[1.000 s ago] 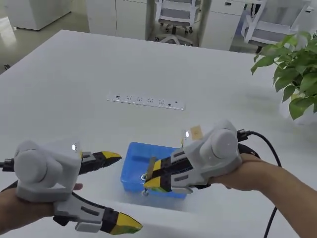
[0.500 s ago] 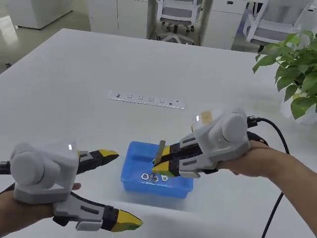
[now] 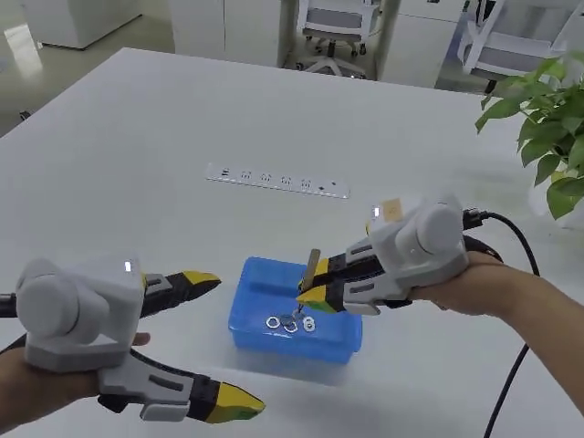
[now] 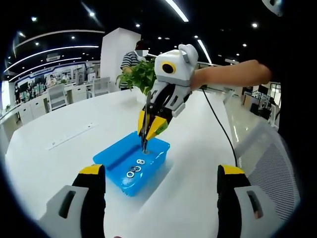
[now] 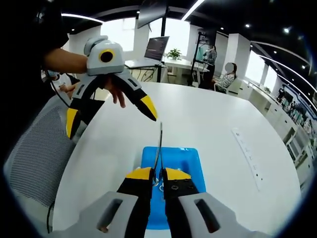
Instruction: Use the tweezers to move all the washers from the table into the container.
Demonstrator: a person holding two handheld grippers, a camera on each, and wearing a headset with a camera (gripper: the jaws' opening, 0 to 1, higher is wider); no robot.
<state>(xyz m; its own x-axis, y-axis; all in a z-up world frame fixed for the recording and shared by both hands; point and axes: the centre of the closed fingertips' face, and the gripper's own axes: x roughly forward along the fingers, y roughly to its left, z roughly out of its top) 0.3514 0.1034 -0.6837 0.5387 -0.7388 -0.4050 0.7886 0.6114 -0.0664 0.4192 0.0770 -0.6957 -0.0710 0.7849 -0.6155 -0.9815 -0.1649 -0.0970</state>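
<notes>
Fingers of your right gripper [image 3: 312,294] clamp the tweezers [image 3: 313,265] over the container [image 3: 265,343] of washers [image 3: 290,323]; your left gripper [image 3: 235,341], near left, gapes wide.

The white table [image 3: 137,137] spreads wide under both my claws. On it, the blue container [image 3: 292,351] sits just below my right claw [image 3: 306,290] and straight ahead of my left claw [image 3: 239,341]. A white power strip [image 3: 276,181] lies flat on the table off to my right claw's right, well apart from the container.
</notes>
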